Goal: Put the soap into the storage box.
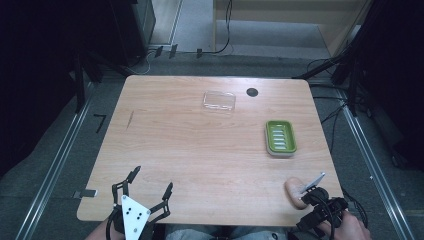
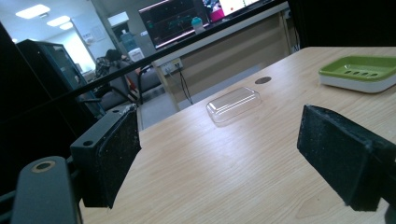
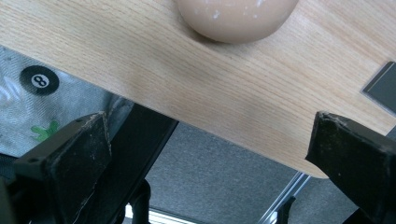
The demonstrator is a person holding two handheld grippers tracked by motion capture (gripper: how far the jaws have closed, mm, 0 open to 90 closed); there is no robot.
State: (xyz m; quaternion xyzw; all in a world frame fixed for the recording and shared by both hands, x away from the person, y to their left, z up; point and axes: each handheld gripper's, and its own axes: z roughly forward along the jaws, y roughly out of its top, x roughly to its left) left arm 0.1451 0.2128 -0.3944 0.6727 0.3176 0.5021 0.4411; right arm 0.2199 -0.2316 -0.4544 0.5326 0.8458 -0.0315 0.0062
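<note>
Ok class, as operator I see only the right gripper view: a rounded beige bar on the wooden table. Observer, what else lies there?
Observer: A green ridged soap dish with a white base sits beyond the beige bar.
Operator: Anything else?
Observer: A clear rectangular plastic lid lies farther back, left of the dish, apart from it.
Operator: And the left gripper?
Observer: The left gripper is at the near left, jaws open and empty.

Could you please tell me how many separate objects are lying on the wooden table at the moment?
3. A clear plastic lid lies at the far middle, a green soap dish at the right side, and a tan soap bar at the near right edge, beside the right gripper.
</note>
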